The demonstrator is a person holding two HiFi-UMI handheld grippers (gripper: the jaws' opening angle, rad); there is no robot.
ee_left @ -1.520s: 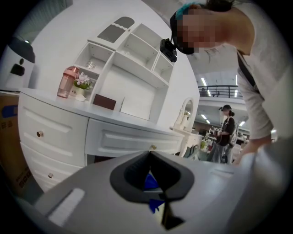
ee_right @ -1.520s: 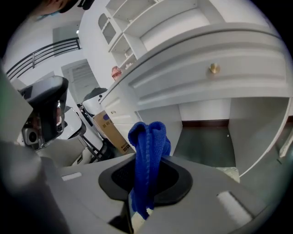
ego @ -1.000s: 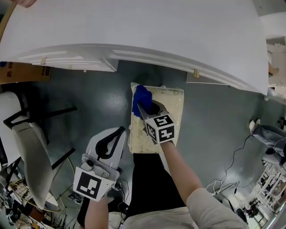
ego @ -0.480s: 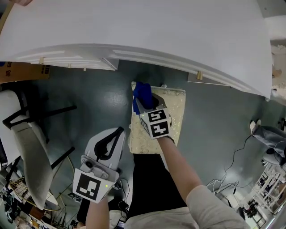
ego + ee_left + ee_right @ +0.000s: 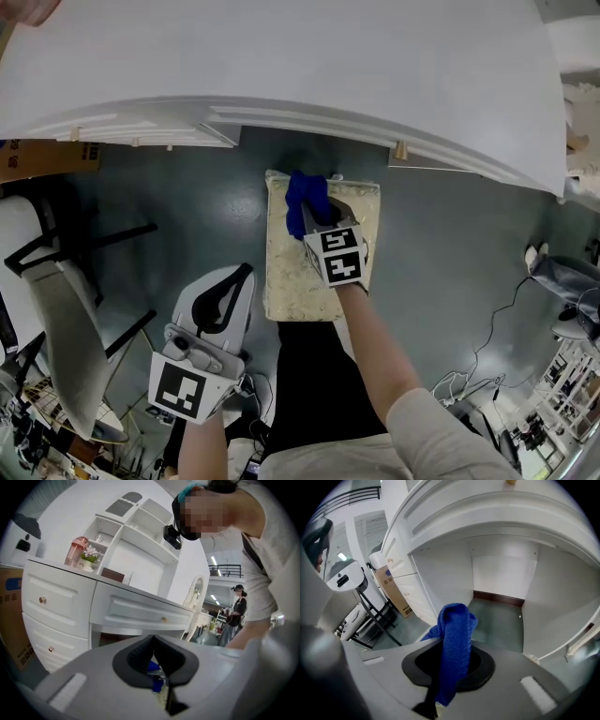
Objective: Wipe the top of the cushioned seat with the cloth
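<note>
We hold the blue cloth in the right gripper. Its jaws have just been closing and now pinch a fold of the cloth, with the rest bunched on the far edge of the seat, under the white desk. Soft, light and limp, the cloth is best gripped at a gathered fold, as here. The left gripper, jaws together and empty, hangs beside the seat. Over the last second the cloth has edged from the far left corner toward the middle.
</note>
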